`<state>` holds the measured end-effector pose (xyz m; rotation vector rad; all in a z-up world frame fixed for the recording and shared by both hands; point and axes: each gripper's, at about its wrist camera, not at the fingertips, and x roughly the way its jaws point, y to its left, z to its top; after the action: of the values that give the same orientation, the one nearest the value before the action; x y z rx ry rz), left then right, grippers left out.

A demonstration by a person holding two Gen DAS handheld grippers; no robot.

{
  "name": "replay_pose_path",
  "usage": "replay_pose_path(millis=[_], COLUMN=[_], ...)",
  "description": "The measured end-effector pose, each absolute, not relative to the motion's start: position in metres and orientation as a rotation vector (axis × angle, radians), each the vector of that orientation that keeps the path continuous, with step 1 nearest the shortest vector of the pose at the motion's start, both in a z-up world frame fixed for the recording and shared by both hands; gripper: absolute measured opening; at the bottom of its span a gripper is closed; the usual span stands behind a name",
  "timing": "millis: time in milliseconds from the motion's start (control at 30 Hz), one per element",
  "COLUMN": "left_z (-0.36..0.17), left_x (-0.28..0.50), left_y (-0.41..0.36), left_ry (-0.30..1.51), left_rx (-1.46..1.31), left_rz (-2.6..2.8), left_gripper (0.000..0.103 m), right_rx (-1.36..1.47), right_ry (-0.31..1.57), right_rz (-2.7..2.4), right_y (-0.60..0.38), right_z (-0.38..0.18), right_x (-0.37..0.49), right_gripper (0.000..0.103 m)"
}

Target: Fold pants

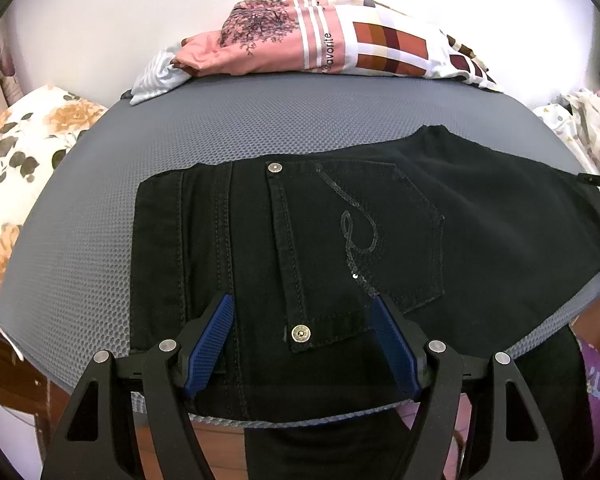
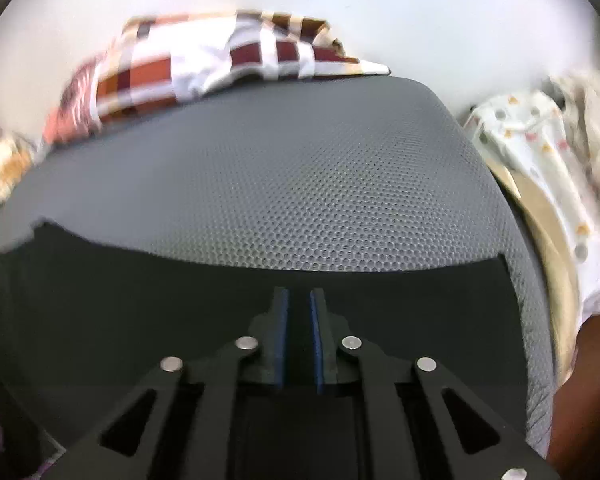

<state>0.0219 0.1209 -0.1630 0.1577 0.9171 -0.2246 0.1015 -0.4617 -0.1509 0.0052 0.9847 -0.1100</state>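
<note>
Under both tools lie the black pants (image 1: pixel 340 240): left tool (image 1: pixel 302 344) spread, right tool (image 2: pixel 299 336) slightly parted

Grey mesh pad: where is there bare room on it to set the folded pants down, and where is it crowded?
The grey mesh pad is bare in a wide band between the black pants along its near edge and the patterned clothes pile at its far edge. Its left strip beside the floral pillow is also free. The near edge is crowded: pants and both grippers.
</note>
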Motion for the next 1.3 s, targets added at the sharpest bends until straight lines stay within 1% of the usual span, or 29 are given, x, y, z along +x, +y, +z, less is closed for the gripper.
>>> replay_pose_path(millis=[67, 100, 133, 167, 200, 233, 267, 300, 367, 500, 633, 733, 867, 1033, 1100, 1133, 1200, 1233, 1300], left_z=[-0.162, -0.162, -0.162, -0.162, -0.161, -0.16, -0.159, -0.158, -0.153, -0.147, -0.146, -0.139, -0.134, -0.139, -0.14, -0.141, -0.141, -0.141, -0.14], left_x=[0.023, 0.023, 0.024, 0.026, 0.026, 0.027, 0.027, 0.027, 0.027, 0.026, 0.026, 0.024, 0.027, 0.035, 0.036, 0.036, 0.038, 0.039, 0.04], left_y=[0.122, 0.123, 0.125, 0.126, 0.128, 0.13, 0.132, 0.133, 0.135, 0.137, 0.137, 0.141, 0.151, 0.164, 0.165, 0.166, 0.169, 0.171, 0.174], left_ry=[0.915, 0.915, 0.917, 0.918, 0.918, 0.916, 0.912, 0.907, 0.89, 0.871, 0.869, 0.845, 0.832, 0.87, 0.879, 0.882, 0.883, 0.883, 0.881], left_rx=[0.155, 0.154, 0.15, 0.143, 0.132, 0.12, 0.113, 0.11, 0.103, 0.1, 0.128, 0.138, 0.105, 0.054, 0.048, 0.043, 0.034, 0.031, 0.034], left_rz=[-0.223, -0.221, -0.215, -0.211, -0.209, -0.207, -0.203, -0.197, -0.186, -0.179, -0.169, -0.155, -0.135, -0.108, -0.1, -0.096, -0.088, -0.083, -0.068], left_gripper=[0.072, 0.072, 0.072, 0.072, 0.072, 0.072, 0.072, 0.072, 0.072, 0.072, 0.072, 0.072, 0.072, 0.072, 0.072, 0.072, 0.072, 0.072, 0.072], right_rx=[-0.033, -0.008, -0.016, 0.003, 0.049, 0.177, 0.247, 0.301, 0.269, 0.191, 0.051, -0.045, -0.12, -0.186, -0.175, -0.195, -0.266, -0.281, -0.234], right_ry=[1.032, 0.999, 1.008, 1.017, 1.03, 1.015, 0.982, 0.924, 0.862, 0.878, 0.931, 0.977, 1.021, 1.112, 1.126, 1.121, 1.1, 1.101, 1.093], right_rz=[-0.202, -0.227, -0.304, -0.412, -0.487, -0.51, -0.486, -0.428, -0.254, 0.26, 0.507, 0.573, 0.602, 0.617, 0.655, 0.685, 0.691, 0.674, 0.665], right_y=[-0.475, -0.485, -0.495, -0.512, -0.525, -0.541, -0.543, -0.537, -0.498, -0.369, -0.265, -0.215, -0.178, -0.169, -0.161, -0.155, -0.145, -0.144, -0.15], right_z=[-0.164, -0.162, -0.162, -0.161, -0.161, -0.156, -0.149, -0.138, -0.119, -0.104, -0.116, -0.131, -0.148, -0.174, -0.176, -0.175, -0.176, -0.178, -0.178], right_x=[0.113, 0.115, 0.12, 0.125, 0.128, 0.127, 0.125, 0.12, 0.123, 0.141, 0.172, 0.198, 0.21, 0.232, 0.232, 0.229, 0.222, 0.223, 0.228], right_gripper=[0.017, 0.02, 0.038, 0.049, 0.049, 0.038, 0.029, 0.029, 0.029, 0.029, 0.028, 0.028, 0.028, 0.029, 0.029, 0.026, 0.023, 0.018, 0.012])
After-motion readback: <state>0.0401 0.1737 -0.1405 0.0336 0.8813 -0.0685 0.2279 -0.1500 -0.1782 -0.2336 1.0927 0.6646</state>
